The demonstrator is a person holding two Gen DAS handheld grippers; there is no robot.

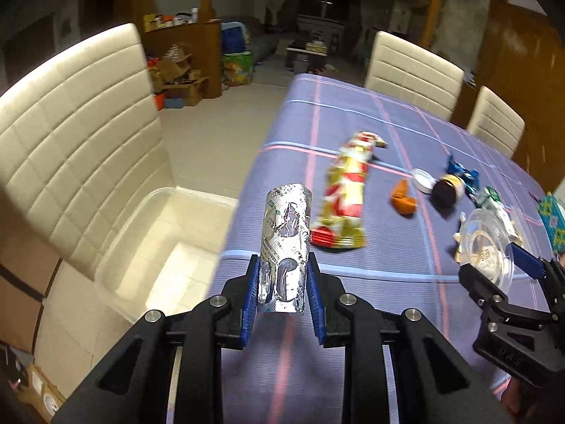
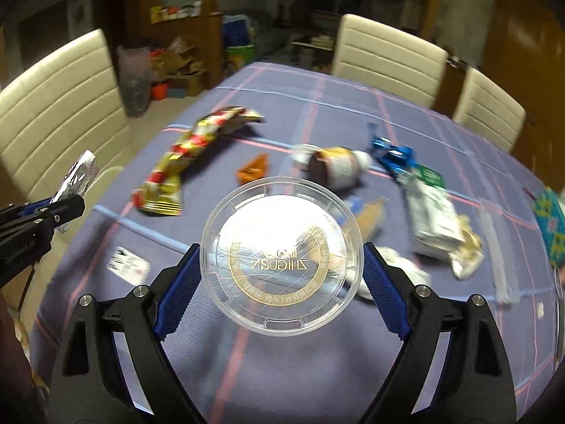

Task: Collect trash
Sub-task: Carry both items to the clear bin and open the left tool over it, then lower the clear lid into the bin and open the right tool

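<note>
My left gripper (image 1: 282,275) is shut on a silver foil blister pack (image 1: 286,233) and holds it upright above the table's left edge, next to a clear plastic bin (image 1: 148,233) on the chair. My right gripper (image 2: 280,261) is shut on a clear round plastic lid (image 2: 280,258) with gold print, held above the table; the lid also shows in the left wrist view (image 1: 489,247). On the purple tablecloth (image 1: 353,113) lie a red-gold snack bag (image 1: 344,198), an orange scrap (image 1: 402,199), a brown cup (image 2: 335,169), a blue wrapper (image 2: 392,157) and a green-white carton (image 2: 430,208).
Cream chairs stand at the left (image 1: 70,134) and at the far side (image 1: 413,70). A small printed card (image 2: 129,265) and crumpled white paper (image 2: 402,268) lie near my right gripper. A green patterned object (image 2: 551,226) sits at the table's right edge. Boxes clutter the floor (image 1: 176,74).
</note>
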